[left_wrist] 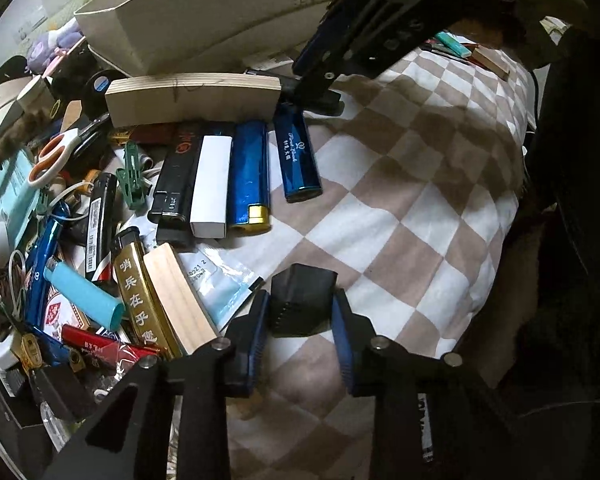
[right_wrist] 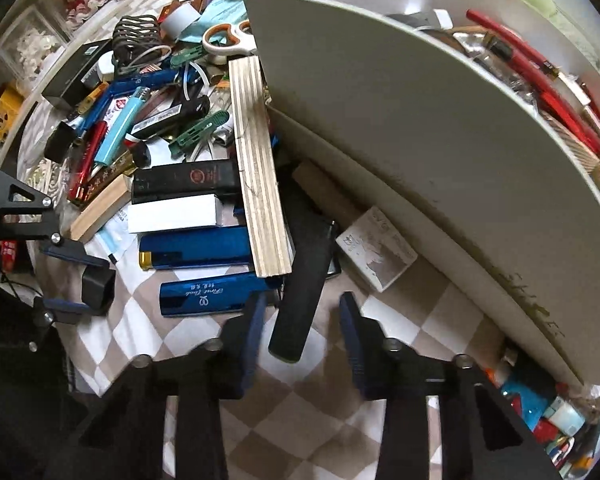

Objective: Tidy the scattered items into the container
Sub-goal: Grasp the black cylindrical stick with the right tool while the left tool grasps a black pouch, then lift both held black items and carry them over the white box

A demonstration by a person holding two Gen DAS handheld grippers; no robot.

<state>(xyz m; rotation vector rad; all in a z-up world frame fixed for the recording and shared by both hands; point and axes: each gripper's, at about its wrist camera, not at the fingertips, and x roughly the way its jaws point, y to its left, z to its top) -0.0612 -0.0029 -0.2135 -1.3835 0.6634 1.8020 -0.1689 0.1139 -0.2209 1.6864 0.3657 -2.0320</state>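
Observation:
My left gripper [left_wrist: 300,312] is shut on a small black box [left_wrist: 302,300], held above the checked cloth; it also shows in the right wrist view [right_wrist: 98,290]. My right gripper [right_wrist: 302,316] is open, its fingers on either side of a long black bar [right_wrist: 304,280] that lies on the cloth; it does not grip it. The white container [right_wrist: 420,120] stands right of it, with red sticks and other items inside. Blue lighters [left_wrist: 298,156] [left_wrist: 250,176], a white box [left_wrist: 212,186] and a black lighter [left_wrist: 176,172] lie in a row by a wooden block [left_wrist: 192,98].
A heap of scattered items lies left: scissors [left_wrist: 54,156], a cyan lighter [left_wrist: 86,294], a gold lighter [left_wrist: 136,296], a wooden slat [left_wrist: 180,300], green clips [left_wrist: 130,178]. A white worn box [right_wrist: 376,248] lies under the container's edge. The checked cloth [left_wrist: 400,200] spreads to the right.

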